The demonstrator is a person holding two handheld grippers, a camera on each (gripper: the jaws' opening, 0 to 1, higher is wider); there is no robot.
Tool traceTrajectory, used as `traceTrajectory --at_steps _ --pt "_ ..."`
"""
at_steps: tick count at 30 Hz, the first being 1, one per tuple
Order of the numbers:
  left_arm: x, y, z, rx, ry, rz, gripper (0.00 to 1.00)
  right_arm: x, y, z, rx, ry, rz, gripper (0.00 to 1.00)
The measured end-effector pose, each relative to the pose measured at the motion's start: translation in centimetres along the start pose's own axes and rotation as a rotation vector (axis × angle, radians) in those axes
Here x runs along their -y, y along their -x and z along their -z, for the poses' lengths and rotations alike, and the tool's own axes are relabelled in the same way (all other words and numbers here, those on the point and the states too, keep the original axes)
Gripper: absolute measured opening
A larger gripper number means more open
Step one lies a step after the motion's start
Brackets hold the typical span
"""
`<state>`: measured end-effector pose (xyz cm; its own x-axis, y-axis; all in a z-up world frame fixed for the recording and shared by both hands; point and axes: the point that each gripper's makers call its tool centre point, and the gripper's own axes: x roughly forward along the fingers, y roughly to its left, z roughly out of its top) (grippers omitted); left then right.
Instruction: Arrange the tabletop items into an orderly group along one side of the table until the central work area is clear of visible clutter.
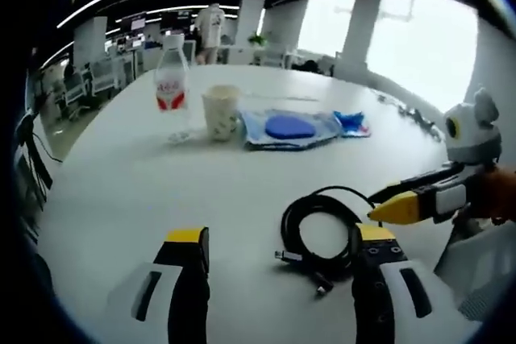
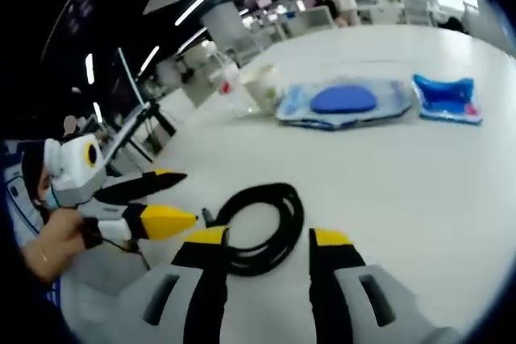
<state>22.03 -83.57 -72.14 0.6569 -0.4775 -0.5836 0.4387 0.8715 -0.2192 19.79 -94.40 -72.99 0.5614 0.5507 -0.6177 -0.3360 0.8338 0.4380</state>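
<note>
One coiled black cable (image 2: 262, 227) lies just ahead of the right gripper (image 2: 268, 239), whose jaws stand wide and empty. The left gripper (image 1: 282, 241) is wide too. I think the cable is light and floppy; gripping across the bundled loops seems best.

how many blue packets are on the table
2: a large blue packet beside the paper cup, and a small blue packet just past its far end.
</note>
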Motion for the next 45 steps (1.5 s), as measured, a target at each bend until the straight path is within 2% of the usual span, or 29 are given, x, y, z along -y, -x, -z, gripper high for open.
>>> traceTrajectory --at_steps 5,10,12,16,19,21,26,28,31,36,39,40,42,45 --pt "0.2 -0.6 1.3 -0.031 0.032 -0.004 0.65 -0.2 -0.4 0.6 -0.008 -0.017 -0.005 0.25" --pt "0.6 -1.2 2.7 -0.080 0.079 0.011 0.53 0.1 -0.5 1.1 -0.021 -0.016 0.008 0.21" --pt "1.2 -1.2 3.2 -0.109 0.093 0.039 0.45 0.3 -0.5 1.2 -0.024 -0.025 0.012 0.20" --pt "1.4 -1.3 3.1 -0.099 0.123 0.046 0.34 0.5 -0.6 1.5 -0.027 -0.033 0.017 0.11" --pt "1.1 -1.4 2.9 -0.083 0.159 0.031 0.29 0.4 -0.6 1.6 -0.025 -0.039 0.015 0.10" --pt "1.1 -1.4 3.0 -0.084 0.168 0.034 0.21 0.3 -0.6 1.7 -0.026 -0.049 0.011 0.10" --pt "0.9 -1.4 2.8 -0.069 0.198 0.026 0.17 0.3 -0.7 1.9 -0.029 -0.048 0.010 0.10" --pt "0.2 -1.3 2.9 -0.075 0.174 -0.002 0.12 0.3 -0.7 2.0 -0.031 -0.051 0.009 0.10" --pt "0.2 -1.2 2.7 -0.068 0.206 0.010 0.10 0.2 -0.7 2.0 -0.030 -0.051 0.003 0.10" --pt "0.0 -1.0 2.4 -0.052 0.208 0.000 0.06 0.0 -0.6 1.7 -0.022 -0.049 -0.011 0.08" --pt "-0.2 -0.9 2.2 -0.043 0.213 -0.004 0.03 -0.2 -0.5 1.5 -0.012 -0.064 -0.021 0.07" --pt "-0.7 -0.6 2.0 -0.030 0.211 -0.023 0.00 -0.2 -0.5 1.4 -0.008 -0.068 -0.022 0.06" --pt "-0.6 -1.0 2.0 -0.030 0.214 0.006 0.00 -0.7 -0.4 0.9 0.012 -0.093 -0.050 0.05" --pt "-0.3 -1.3 2.3 -0.047 0.205 0.003 0.00 -1.1 -0.3 0.4 0.030 -0.120 -0.071 0.03"
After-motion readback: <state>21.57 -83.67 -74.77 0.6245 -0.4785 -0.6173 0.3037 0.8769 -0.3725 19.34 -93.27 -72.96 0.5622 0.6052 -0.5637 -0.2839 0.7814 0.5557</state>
